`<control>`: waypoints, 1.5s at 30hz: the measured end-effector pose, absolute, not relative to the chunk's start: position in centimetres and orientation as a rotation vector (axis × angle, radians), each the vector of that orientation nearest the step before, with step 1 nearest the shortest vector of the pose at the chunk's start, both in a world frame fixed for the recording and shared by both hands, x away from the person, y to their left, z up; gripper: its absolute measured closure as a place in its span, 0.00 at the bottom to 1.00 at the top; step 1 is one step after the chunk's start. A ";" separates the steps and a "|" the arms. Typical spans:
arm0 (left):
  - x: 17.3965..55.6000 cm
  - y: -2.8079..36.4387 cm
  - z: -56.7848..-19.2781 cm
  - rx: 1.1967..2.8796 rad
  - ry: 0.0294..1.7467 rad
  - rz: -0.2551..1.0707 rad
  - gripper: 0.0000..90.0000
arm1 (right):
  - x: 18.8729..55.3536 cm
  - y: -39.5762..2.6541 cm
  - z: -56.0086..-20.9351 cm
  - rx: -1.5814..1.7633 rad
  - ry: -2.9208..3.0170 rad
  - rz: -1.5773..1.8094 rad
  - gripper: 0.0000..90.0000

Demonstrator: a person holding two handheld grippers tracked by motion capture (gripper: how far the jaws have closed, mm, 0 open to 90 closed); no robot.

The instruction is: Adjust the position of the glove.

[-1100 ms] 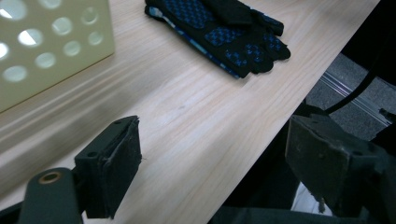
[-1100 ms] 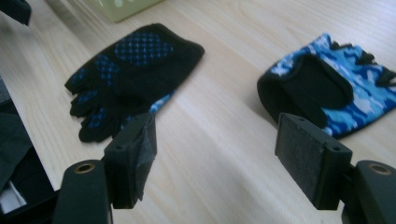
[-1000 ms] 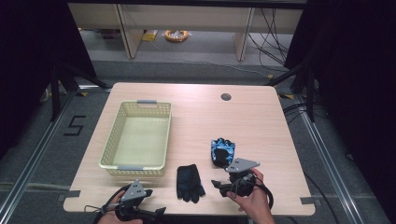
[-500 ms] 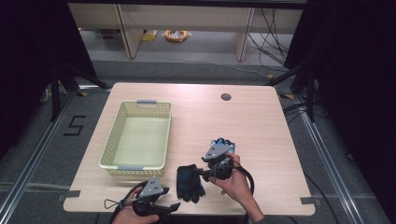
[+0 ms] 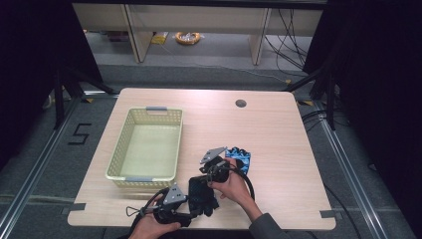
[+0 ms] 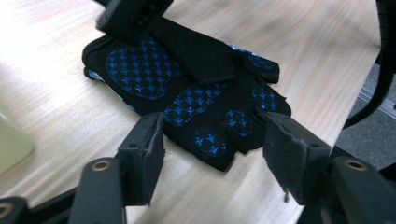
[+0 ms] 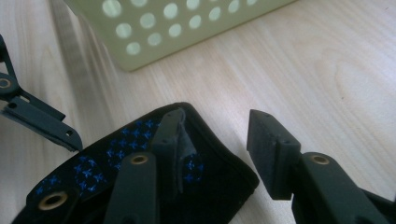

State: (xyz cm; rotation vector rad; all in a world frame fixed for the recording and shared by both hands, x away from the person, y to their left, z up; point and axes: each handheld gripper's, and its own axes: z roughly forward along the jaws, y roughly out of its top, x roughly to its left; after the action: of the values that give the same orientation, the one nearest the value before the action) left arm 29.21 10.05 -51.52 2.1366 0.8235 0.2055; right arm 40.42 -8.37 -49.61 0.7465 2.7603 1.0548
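Note:
A black glove (image 5: pixel 202 195) with blue grip dots (image 6: pixel 196 93) lies palm up near the table's front edge. My left gripper (image 5: pixel 191 211) is open at the glove's finger end, its jaws (image 6: pixel 217 149) standing either side of the fingertips, just short of them. At the cuff end my right gripper (image 5: pixel 205 172) is open too. In the right gripper view (image 7: pixel 217 123), one jaw rests on the glove's cuff (image 7: pixel 219 179) and the other stands over bare wood. A second glove, blue and black (image 5: pixel 239 159), lies just right of the right gripper.
A pale yellow perforated basket (image 5: pixel 145 174) stands on the left half of the table, its corner (image 7: pixel 187 23) close beyond the glove. A round cable hole (image 5: pixel 241 103) is at the back. The table's front edge (image 5: pixel 249 226) is near both hands.
My right gripper has swung left from beside the blue glove to the black glove's cuff. My left gripper has moved right, up to that glove's fingers.

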 end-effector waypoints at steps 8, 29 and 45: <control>29.3 10.3 -51.8 2.175 0.777 0.256 0.66 | 40.7 -8.6 -50.0 0.751 2.827 1.038 0.81; 29.3 11.0 -50.2 2.097 0.780 0.295 0.92 | 38.5 -11.9 -48.4 1.032 2.675 1.244 0.97; 30.6 10.0 -49.2 2.099 0.735 0.316 0.93 | 35.2 -15.3 -47.5 1.168 2.542 1.381 0.98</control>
State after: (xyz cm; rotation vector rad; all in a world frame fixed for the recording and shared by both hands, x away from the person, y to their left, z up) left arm 30.55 9.96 -49.21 2.0985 0.7349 0.3161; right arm 35.20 -15.35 -47.51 1.1677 2.5419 1.3810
